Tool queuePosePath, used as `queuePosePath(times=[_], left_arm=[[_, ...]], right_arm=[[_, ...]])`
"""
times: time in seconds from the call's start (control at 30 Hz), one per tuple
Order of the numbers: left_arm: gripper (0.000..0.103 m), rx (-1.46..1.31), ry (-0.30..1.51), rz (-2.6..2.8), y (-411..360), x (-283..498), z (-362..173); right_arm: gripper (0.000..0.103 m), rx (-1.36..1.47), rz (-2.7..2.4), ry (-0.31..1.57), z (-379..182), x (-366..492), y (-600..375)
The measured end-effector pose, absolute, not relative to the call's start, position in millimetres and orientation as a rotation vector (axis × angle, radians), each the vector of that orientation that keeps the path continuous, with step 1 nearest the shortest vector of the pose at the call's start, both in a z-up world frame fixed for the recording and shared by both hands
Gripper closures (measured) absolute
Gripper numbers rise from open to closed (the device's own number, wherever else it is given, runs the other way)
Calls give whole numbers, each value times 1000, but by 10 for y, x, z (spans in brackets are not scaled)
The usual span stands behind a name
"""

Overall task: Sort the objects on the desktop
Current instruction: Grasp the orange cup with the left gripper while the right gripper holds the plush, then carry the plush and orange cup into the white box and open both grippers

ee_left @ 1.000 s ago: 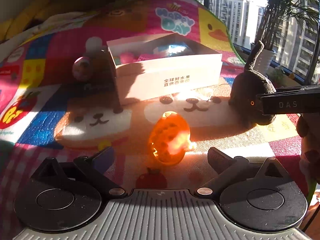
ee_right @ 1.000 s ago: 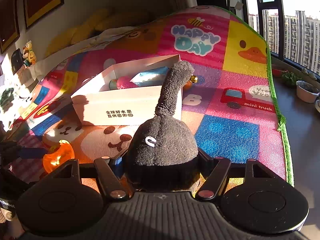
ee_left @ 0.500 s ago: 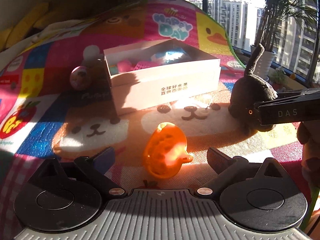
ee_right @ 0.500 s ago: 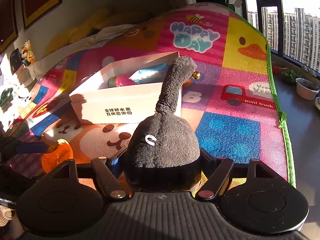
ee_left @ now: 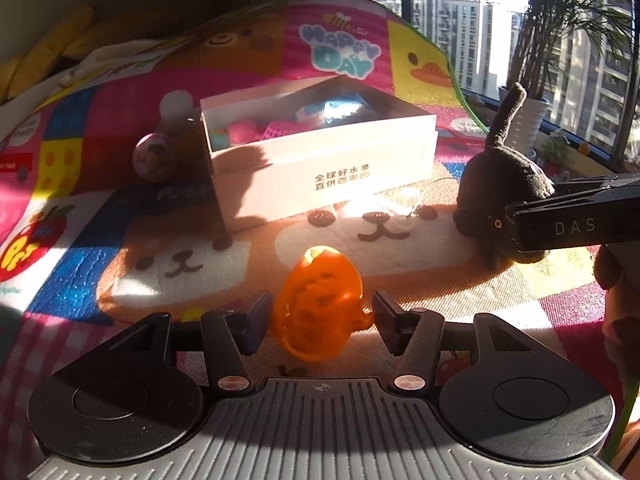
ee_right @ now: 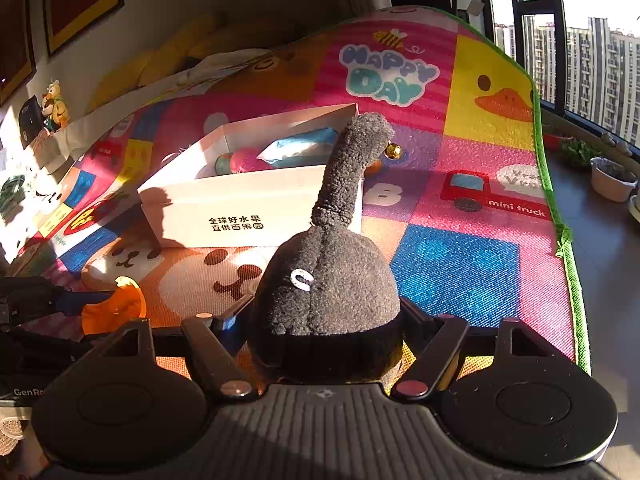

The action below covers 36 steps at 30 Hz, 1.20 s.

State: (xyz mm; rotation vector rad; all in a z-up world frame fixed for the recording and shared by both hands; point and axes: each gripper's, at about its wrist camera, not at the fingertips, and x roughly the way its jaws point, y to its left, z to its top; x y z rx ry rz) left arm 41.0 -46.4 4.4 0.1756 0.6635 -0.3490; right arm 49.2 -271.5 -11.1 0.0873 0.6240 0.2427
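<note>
An orange egg-shaped toy [ee_left: 318,304] sits between the fingers of my left gripper [ee_left: 318,318], which are closed against its sides on the play mat; it also shows in the right wrist view [ee_right: 116,308]. My right gripper [ee_right: 324,332] is shut on a dark grey plush toy with a long neck [ee_right: 328,280], seen from the side in the left wrist view [ee_left: 500,188]. A white cardboard box [ee_left: 320,160] with several toys inside stands behind both; it also shows in the right wrist view [ee_right: 248,200].
A small patterned pink ball [ee_left: 154,156] lies left of the box. The colourful mat [ee_right: 460,264] ends at a green edge on the right, with floor, plant pots [ee_right: 612,178] and a window beyond. A potted palm [ee_left: 528,116] stands at the back right.
My left gripper has moved forward around the orange egg toy and its fingers have closed in on it. My right gripper stays shut on the plush.
</note>
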Motion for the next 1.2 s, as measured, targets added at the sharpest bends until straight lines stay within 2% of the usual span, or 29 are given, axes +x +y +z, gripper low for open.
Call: queuePosePath(times=[0.2, 0.3, 0.53, 0.83, 1.03, 1.2], left_arm=[[45, 200, 660, -362, -503, 332, 51], [45, 219, 652, -373, -530, 232, 83], [45, 262, 583, -379, -522, -16, 287], [45, 311, 372, -357, -504, -44, 954], [45, 320, 311, -333, -573, 379, 1197], [43, 280, 284, -347, -720, 1062, 1198]], right_arm=[[26, 86, 228, 619, -102, 487, -2715], [34, 51, 225, 612, -74, 453, -2666], [36, -4, 345, 684, 180, 295, -2602], [36, -31, 408, 411, 1218, -30, -2686], [36, 5, 443, 323, 1738, 179, -2739], [36, -28, 435, 286, 1867, 613, -2588]])
